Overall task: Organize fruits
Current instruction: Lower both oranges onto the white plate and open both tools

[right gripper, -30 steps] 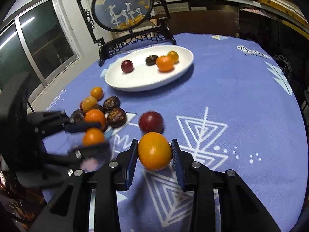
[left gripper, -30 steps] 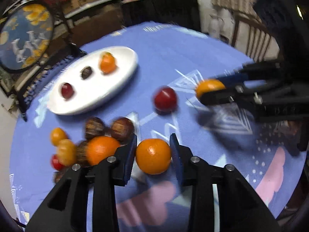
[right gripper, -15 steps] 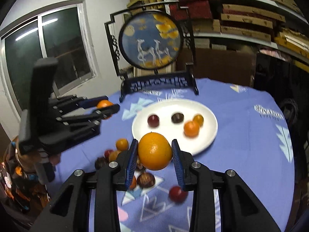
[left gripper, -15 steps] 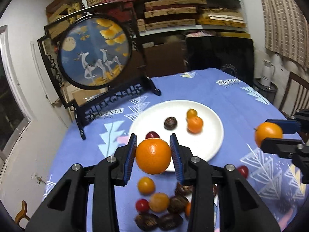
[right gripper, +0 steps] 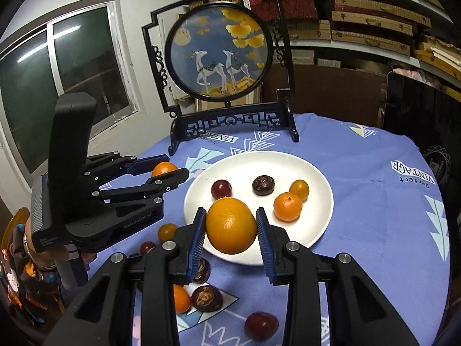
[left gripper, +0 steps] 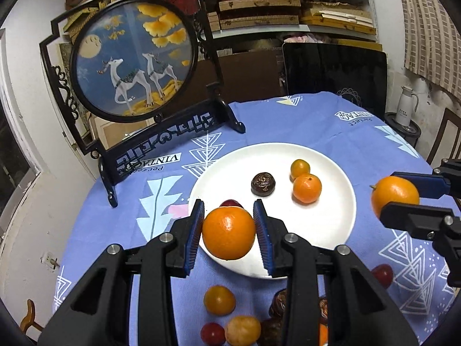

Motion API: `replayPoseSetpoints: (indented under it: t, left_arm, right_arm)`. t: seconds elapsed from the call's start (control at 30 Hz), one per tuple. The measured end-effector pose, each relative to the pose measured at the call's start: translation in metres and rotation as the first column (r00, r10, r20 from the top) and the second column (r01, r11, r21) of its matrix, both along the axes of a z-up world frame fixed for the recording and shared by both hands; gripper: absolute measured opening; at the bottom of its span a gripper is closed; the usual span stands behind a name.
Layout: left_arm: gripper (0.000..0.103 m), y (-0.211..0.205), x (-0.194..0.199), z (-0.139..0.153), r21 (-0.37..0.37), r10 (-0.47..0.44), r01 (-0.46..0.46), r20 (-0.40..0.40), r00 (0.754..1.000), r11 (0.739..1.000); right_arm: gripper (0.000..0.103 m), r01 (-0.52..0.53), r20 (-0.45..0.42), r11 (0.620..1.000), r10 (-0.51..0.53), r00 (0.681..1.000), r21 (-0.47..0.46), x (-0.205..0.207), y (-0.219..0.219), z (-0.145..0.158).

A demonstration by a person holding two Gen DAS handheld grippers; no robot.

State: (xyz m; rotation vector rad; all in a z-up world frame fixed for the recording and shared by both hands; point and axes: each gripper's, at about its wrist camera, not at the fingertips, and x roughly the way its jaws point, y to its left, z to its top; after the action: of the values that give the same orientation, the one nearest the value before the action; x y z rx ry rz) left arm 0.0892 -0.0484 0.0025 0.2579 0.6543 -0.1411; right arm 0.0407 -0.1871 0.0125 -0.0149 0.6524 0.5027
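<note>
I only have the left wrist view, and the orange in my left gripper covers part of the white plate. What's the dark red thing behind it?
Observer: The right wrist view shows a dark red round fruit lying on the white round plate, apart from the three other fruits there.
Operator: Is the fruit in the right gripper held squarely?
Observer: Yes, the right gripper has both blue pads pressed on the sides of a large oval orange.
Operator: What hides low down behind my left gripper and its round orange?
Observer: On the blue patterned tablecloth, a small orange lies beside a brown chestnut-like fruit.
</note>
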Motion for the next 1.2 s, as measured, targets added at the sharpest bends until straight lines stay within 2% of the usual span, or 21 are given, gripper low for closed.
replayPoseSetpoints:
  t: [0.4, 1.2]
  left_arm:
    - [0.034, 0.002, 0.040, -0.025, 0.032, 0.027, -0.025, -0.049, 0.998, 0.999]
    - [0.034, -0.005, 0.078, -0.044, 0.059, 0.027, -0.022, -0.081, 0.996, 0.998]
  right_arm:
    - [0.035, -0.002, -0.044, 1.000, 0.002, 0.999, 0.009, 0.036, 0.007, -0.021]
    - [0.035, 0.021, -0.078, 1.000, -0.020, 0.997, 0.006, 0.081, 0.006, -0.040]
